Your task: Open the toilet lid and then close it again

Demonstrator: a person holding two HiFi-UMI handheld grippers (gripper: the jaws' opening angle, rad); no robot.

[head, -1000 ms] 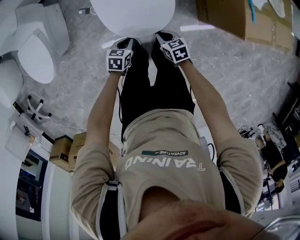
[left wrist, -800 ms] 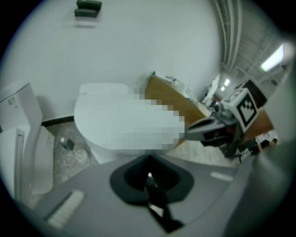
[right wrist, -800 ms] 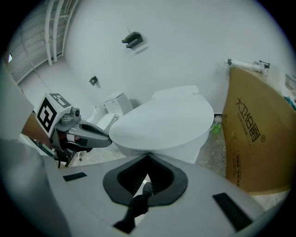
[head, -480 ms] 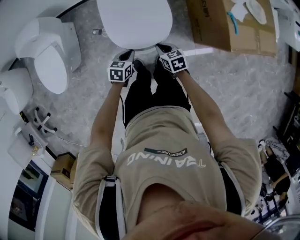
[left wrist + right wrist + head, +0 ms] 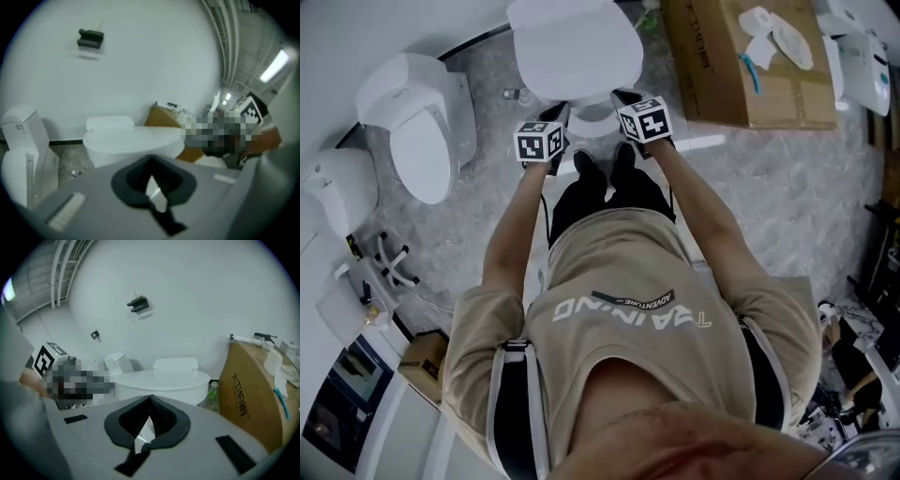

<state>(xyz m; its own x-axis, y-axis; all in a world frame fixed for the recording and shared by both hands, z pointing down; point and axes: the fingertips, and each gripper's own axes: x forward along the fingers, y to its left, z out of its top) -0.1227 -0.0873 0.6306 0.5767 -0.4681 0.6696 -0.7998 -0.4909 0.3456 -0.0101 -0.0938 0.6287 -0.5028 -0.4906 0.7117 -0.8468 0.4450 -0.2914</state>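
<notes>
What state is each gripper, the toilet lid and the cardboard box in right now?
toilet lid: down, closed, neither gripper touching it.
left gripper: jaws together, holding nothing.
right gripper: jaws together, holding nothing.
cardboard box: closed, small items lying on top.

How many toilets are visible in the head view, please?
2 for sure: the toilet ahead, lid down, and the toilet at the left. The rounded white thing further left may be a third; it is partly cut off.
</notes>
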